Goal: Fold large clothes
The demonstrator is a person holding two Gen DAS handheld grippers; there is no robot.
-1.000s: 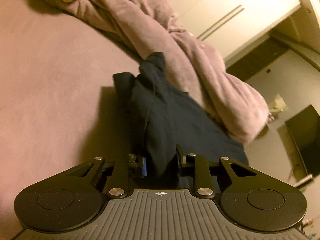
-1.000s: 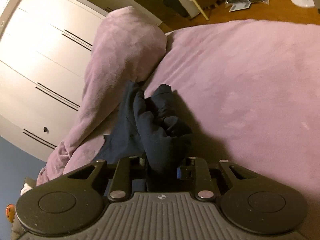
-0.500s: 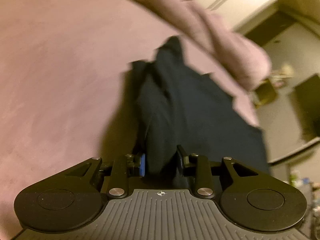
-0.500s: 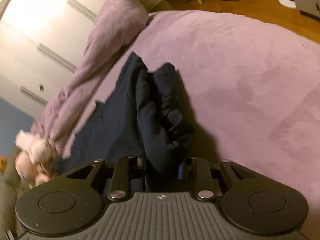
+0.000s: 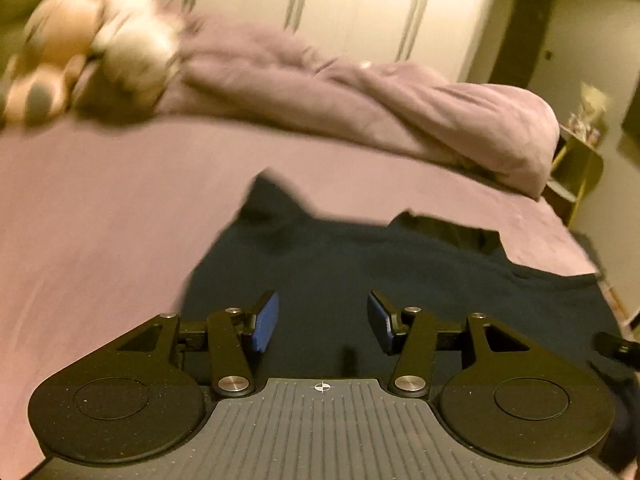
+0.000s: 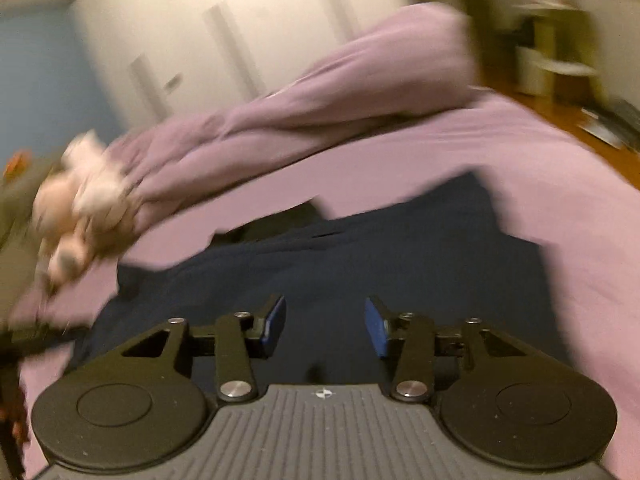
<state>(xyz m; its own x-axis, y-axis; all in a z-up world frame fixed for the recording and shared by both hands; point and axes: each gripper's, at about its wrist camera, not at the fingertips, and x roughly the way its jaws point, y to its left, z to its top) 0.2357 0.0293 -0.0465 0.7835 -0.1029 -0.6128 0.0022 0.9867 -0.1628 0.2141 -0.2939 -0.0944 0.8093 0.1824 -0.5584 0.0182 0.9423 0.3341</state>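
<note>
Letting go is the step now: the left gripper (image 5: pixel 323 322) and the right gripper (image 6: pixel 325 326) are both opening their jaws, and nothing is pinched between the blue pads. The one dark garment (image 5: pixel 400 272) is lying spread out on the bed (image 5: pixel 100 220), just under both grippers. Next, I think, each gripper is needing a fresh edge to grab for a fold. One blanket (image 5: pixel 360 96) and one soft toy (image 5: pixel 92 44) are sitting behind.

Soft toys (image 5: pixel 88 48) smeared by blur, dark garment (image 5: pixel 400 272) edges cut off
</note>
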